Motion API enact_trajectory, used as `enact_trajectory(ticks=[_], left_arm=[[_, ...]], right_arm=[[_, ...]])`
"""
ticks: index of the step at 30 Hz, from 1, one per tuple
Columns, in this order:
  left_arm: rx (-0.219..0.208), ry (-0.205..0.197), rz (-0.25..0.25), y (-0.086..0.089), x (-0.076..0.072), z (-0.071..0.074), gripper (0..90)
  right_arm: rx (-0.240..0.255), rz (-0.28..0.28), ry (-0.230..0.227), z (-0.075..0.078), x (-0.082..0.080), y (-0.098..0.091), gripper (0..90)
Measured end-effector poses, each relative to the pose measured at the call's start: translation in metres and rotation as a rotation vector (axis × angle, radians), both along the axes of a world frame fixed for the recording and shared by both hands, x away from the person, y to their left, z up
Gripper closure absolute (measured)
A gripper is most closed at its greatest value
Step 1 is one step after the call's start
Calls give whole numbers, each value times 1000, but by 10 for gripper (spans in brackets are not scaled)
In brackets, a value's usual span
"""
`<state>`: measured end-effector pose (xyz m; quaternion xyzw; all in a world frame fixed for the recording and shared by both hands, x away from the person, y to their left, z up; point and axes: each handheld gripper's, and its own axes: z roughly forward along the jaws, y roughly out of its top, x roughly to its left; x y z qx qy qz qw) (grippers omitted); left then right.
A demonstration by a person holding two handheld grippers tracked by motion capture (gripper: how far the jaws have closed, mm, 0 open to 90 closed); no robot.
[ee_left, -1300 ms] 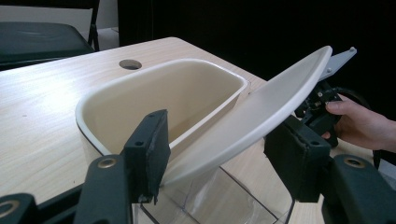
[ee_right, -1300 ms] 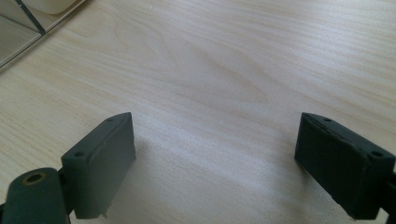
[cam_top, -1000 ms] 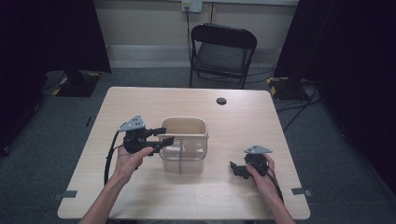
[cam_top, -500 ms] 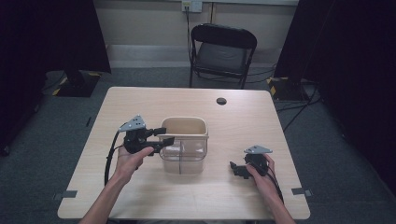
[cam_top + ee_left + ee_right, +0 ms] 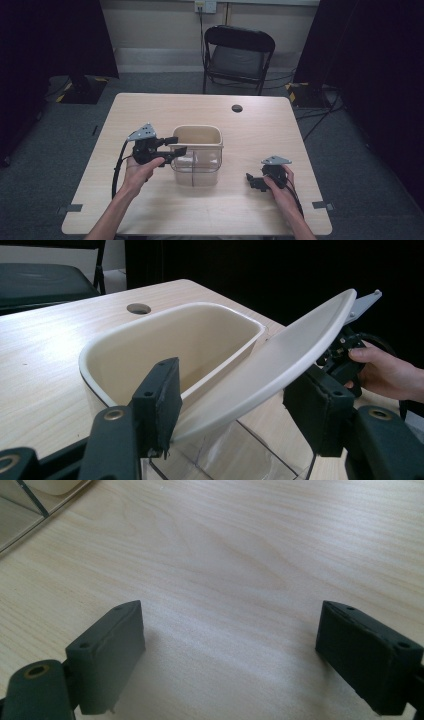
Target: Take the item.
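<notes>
Pale wooden tabletop (image 5: pixel 150 210) is carrying the bin (image 5: pixel 197 150); nothing has shifted. Left hand-held gripper (image 5: pixel 176 148) is still clamping its lid (image 5: pixel 270 365), right hand-held gripper (image 5: pixel 252 180) resting released.

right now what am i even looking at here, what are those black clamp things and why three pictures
A person sits at a wooden table with a hand-held two-jaw gripper in each hand. The high view looks down from above; each of the other two comes from a camera riding on a gripper, looking along its black jaws. In the middle stands a clear plastic bin with a cream rim. The left gripper reaches over the bin's edge, and a tilted cream swing lid sits between its jaws. The right gripper rests on the table, jaws open, holding nothing. A small round hole marks the table's far side.
</notes>
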<state>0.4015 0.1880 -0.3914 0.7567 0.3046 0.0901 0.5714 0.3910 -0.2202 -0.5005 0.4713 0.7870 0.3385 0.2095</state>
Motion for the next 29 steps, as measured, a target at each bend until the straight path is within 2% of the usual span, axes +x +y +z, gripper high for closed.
enact_trajectory(ticks=[29], left_arm=[[4, -3, -1, 0, 0, 0, 398]], right_arm=[[0, 0, 0, 0, 0, 0, 116]])
